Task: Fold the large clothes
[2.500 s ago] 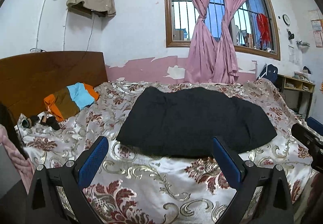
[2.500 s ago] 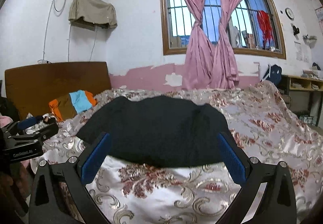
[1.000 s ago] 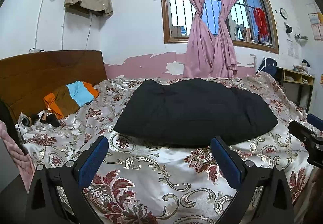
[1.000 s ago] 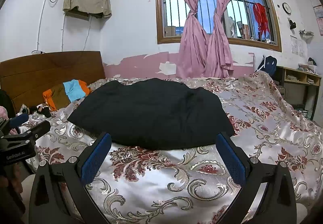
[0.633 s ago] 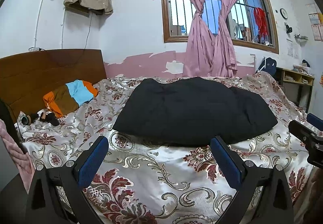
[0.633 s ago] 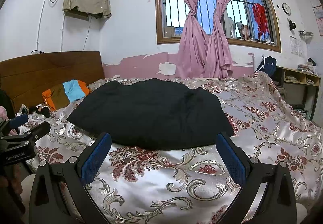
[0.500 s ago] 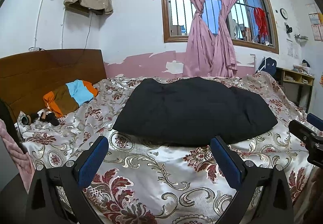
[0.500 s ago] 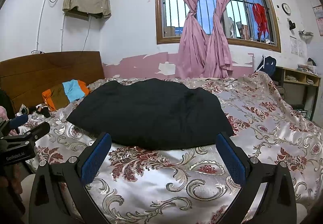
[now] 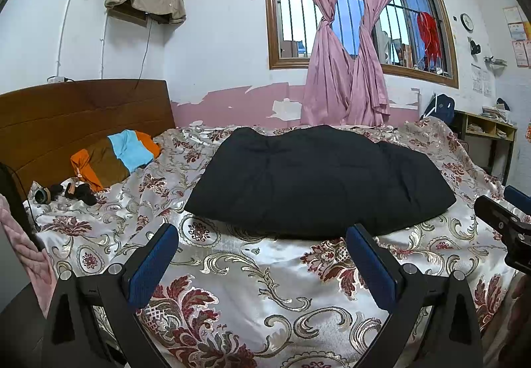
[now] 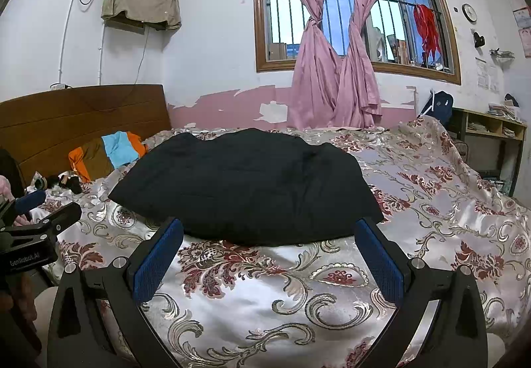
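Note:
A large black garment lies folded into a compact block on the floral bedspread; it also shows in the right wrist view. My left gripper is open and empty, held back from the garment's near edge. My right gripper is open and empty, also short of the near edge. The right gripper's tip shows at the right edge of the left wrist view, and the left gripper's tip at the left of the right wrist view.
A folded orange, brown and blue garment and small dark items lie near the wooden headboard. A window with pink curtains is behind the bed. A shelf unit stands at the right.
Both grippers have drawn back and lowered slightly over the earlier frames. In the last half second nothing visibly moves.

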